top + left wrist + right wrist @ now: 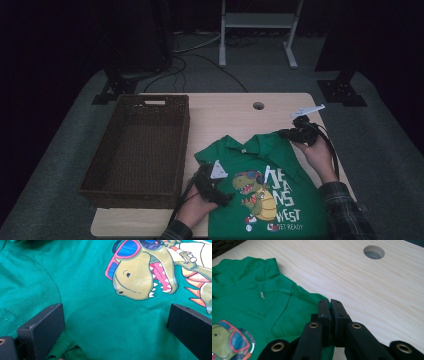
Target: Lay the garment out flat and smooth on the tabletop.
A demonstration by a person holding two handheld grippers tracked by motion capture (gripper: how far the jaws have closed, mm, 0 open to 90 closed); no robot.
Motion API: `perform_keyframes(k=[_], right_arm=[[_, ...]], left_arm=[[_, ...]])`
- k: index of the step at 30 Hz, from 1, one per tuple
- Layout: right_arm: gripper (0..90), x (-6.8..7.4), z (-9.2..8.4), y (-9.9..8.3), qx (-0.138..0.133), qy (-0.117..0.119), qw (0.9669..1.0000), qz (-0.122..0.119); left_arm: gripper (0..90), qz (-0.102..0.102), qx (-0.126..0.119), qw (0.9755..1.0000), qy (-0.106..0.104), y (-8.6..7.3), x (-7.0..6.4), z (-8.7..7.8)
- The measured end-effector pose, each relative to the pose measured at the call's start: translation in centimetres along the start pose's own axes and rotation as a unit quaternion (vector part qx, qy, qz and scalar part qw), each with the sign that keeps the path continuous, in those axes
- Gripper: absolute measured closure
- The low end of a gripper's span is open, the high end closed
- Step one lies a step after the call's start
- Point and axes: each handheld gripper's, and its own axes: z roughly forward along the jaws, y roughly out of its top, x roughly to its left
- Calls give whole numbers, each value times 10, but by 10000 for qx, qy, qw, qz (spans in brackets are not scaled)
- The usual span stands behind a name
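Reaching in from below, two hands: left gripper [214, 176] hovers spread wide over one green shirt [270, 195] flat on the surface [225, 112]; right gripper [287, 133] pinches its sleeve edge. One basket [137, 150] beside.

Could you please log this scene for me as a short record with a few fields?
surface: wooden table with a round hole
garment: green shirt lying flat, dinosaur print facing up
container: brown basket to the shirt's left
left tool: jaws wide open over the shirt front
right tool: jaws shut at the shirt's edge; whether they pinch cloth cannot be told
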Motion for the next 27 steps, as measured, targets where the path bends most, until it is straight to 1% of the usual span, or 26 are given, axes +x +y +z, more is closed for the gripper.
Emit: perform_keyframes(k=[6, 13, 23, 27], right_arm=[[870, -8, 3, -2, -21, 9, 9999, 157], [870, -12, 6, -2, -43, -48, 9998, 193], [871, -22, 9, -6, -51, -217, 9992, 319], [871, -27, 11, -8, -2, -278, 9988, 393]], left_arm=[[6, -1, 0, 10000, -1, 0, 0, 0], [6, -3, 0, 10000, -1, 0, 0, 0], [6, -2, 2, 10000, -3, 0, 0, 0], [6, -1, 2, 10000, -2, 0, 0, 0]])
